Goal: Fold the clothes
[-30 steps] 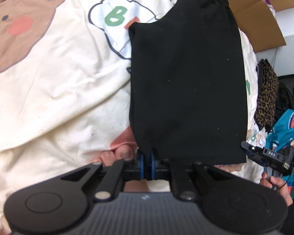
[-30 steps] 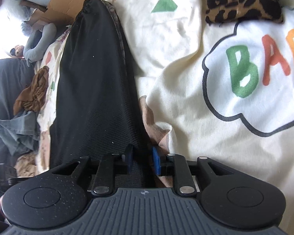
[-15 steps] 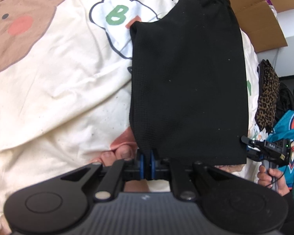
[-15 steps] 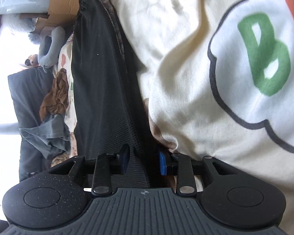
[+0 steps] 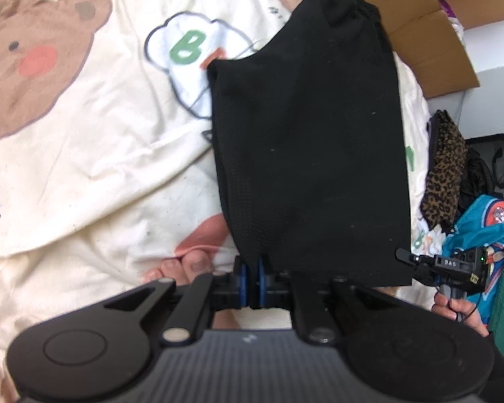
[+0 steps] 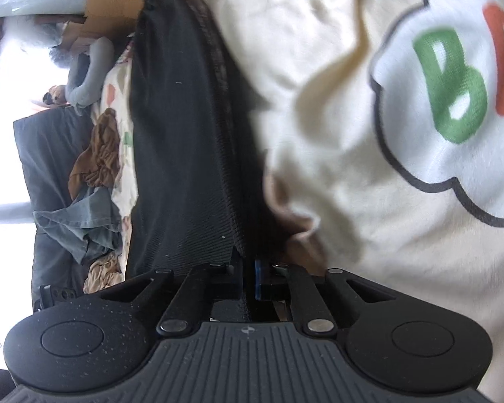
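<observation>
While the black garment (image 5: 305, 154) hung spread over the cream printed bedsheet (image 5: 84, 141), the left gripper (image 5: 251, 268) was pinched tight on its near hem, the blue pads pressed together with the cloth between them. The right gripper (image 6: 248, 268) gripped the other near corner, seen edge-on in the right wrist view; its jaws looked nearly closed on the fabric, though blur made the exact gap hard to judge. The garment's far end lay toward a cardboard box (image 5: 420, 23) at the bed's edge. A leopard-print cloth (image 5: 445, 174) sat beside the sheet, and a brown crumpled garment (image 6: 99, 154) and grey clothing (image 6: 80, 225) lay heaped further off.
</observation>
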`<state>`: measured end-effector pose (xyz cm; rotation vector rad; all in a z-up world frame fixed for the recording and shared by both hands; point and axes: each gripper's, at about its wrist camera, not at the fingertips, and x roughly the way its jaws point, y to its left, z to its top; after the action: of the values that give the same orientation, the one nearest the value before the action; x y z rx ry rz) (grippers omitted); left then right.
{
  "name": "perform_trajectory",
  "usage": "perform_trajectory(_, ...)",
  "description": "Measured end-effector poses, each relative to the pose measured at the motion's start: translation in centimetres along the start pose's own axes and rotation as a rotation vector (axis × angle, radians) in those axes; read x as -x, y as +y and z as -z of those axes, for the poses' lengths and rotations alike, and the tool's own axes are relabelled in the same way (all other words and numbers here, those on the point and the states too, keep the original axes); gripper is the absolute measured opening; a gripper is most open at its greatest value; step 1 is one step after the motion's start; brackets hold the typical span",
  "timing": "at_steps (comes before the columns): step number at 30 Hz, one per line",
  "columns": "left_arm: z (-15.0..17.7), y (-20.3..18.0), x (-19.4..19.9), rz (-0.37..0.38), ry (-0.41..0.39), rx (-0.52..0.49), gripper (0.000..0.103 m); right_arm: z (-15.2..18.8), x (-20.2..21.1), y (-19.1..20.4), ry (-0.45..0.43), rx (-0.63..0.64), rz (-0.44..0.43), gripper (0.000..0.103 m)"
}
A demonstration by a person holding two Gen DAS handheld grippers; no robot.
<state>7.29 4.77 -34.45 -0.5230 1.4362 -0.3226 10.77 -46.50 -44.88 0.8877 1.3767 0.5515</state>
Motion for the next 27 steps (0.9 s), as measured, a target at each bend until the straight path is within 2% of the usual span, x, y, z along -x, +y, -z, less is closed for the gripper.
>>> perform_trajectory(16, -0.2, -4.4, 8.7, 0.049, -0.085, -0.025, 0.007, 0.5, 7.8, 9.1, -0.090, 0.086, -0.020, 0.002)
perform_trajectory(22, 1.5, -5.5, 11.3, 0.078, -0.091, -0.039, 0.007, 1.5, 10.4, 11.9, -0.084, 0.139, -0.023, 0.003)
perform_trajectory(27, 3.0, -5.9, 12.8, 0.110, -0.113, -0.026, 0.007, 3.1, 12.4, 13.3, -0.117, 0.145, -0.043, 0.003)
